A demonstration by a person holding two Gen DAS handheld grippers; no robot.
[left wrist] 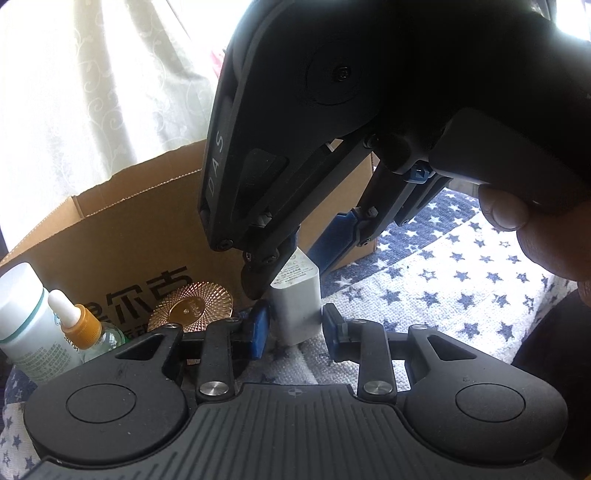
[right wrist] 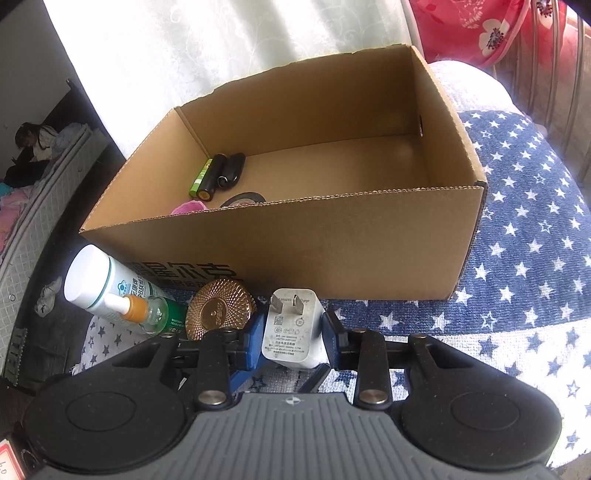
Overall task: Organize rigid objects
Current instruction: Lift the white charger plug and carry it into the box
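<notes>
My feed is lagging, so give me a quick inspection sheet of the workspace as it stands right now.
Surface: star-patterned blue and white cloth.
Job's things: white charger standing upright on the cloth in front of the cardboard box; batteries, a black key fob, something pink and a dark ring already inside the box.
Clutter: white bottle, dropper bottle and gold disc to the charger's left.
Grippers: left gripper fingers flank the charger's lower part, a gap showing on one side; right gripper fingers on both its sides.
Cables: nothing seen.
Surroundings: pale curtain, red floral fabric, a person on a bed far left.
</notes>
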